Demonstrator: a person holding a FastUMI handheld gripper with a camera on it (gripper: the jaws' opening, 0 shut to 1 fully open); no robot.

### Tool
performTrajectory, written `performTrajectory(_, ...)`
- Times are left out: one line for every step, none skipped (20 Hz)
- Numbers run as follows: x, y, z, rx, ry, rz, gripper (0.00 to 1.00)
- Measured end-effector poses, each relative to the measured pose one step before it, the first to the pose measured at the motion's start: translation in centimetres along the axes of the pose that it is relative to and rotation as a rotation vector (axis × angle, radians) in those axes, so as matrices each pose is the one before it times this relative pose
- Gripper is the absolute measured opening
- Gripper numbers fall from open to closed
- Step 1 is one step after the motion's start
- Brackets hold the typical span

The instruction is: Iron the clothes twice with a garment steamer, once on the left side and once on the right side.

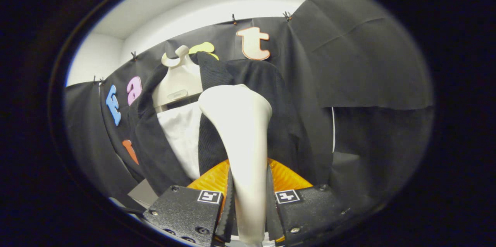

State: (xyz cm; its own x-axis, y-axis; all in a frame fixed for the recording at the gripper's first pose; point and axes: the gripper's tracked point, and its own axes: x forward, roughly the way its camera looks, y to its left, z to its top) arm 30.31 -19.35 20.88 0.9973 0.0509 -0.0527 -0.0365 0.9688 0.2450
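Two fingers (pixel 229 208) are all we have on the garment steamer (pixel 242 130), and both press on its narrow handle, one from each side, so the gripper (pixel 250 210) is clenched around it. We judge the steamer to be rigid, smooth plastic, probably top-heavy, since the wide head flares out well beyond the fingers while the hold sits low on the slim neck. That makes it likely to pivot or slide in the grip if we sweep fast, so we would keep the squeeze firm and low on the handle where it already is, with the head leading. The steamer head stands upright between the fingers and in front of the dark jacket (pixel 267 95), which hangs open on a pale mannequin bust (pixel 176 80) over a white shirt (pixel 182 134). We cannot tell whether the head touches the cloth or rides just off it. The jacket looks soft and limp, with a fine ribbed weave, so it should give and swing under pressure rather than resist; light contact seems wise to us. The gripper points forward and somewhat upward at the garment, roughly level with the chest, with the steamer over the jacket panel just beside the shirt opening.
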Motion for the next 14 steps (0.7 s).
performTrajectory(0.204,0.121,-0.35,-0.01054,0.0034,-0.01179,0.38)
performTrajectory(0.094,-0.041,-0.456,-0.00965,0.00294,-0.01517,0.37)
performTrajectory(0.07,0.028,-0.445,-0.0059,0.00419,-0.0107,0.37)
performTrajectory(-0.061,0.181,-0.624,-0.00396,0.00579,-0.0081,0.37)
performTrajectory(0.017,0.05,-0.562,-0.00578,0.00661,-0.00742,0.38)
performTrajectory(0.012,-0.04,-0.548,-0.00673,0.00219,-0.01183,0.37)
performTrajectory(0.09,-0.002,-0.483,-0.00762,0.00277,-0.01055,0.38)
performTrajectory(0.021,0.002,-0.593,-0.00605,0.00317,-0.00795,0.38)
performTrajectory(0.012,-0.051,-0.603,-0.00106,0.00651,-0.00921,0.38)
performTrajectory(0.001,0.027,-0.767,-0.00469,0.00614,-0.00775,0.38)
performTrajectory(0.053,0.028,-0.779,-0.00766,0.00725,-0.00819,0.37)
performTrajectory(-0.02,-0.012,-0.905,-0.00649,0.00847,-0.00823,0.38)
performTrajectory(-0.027,0.093,-0.835,-0.00613,0.00865,-0.00571,0.38)
performTrajectory(0.03,0.059,-0.977,-0.00787,0.00875,-0.00543,0.37)
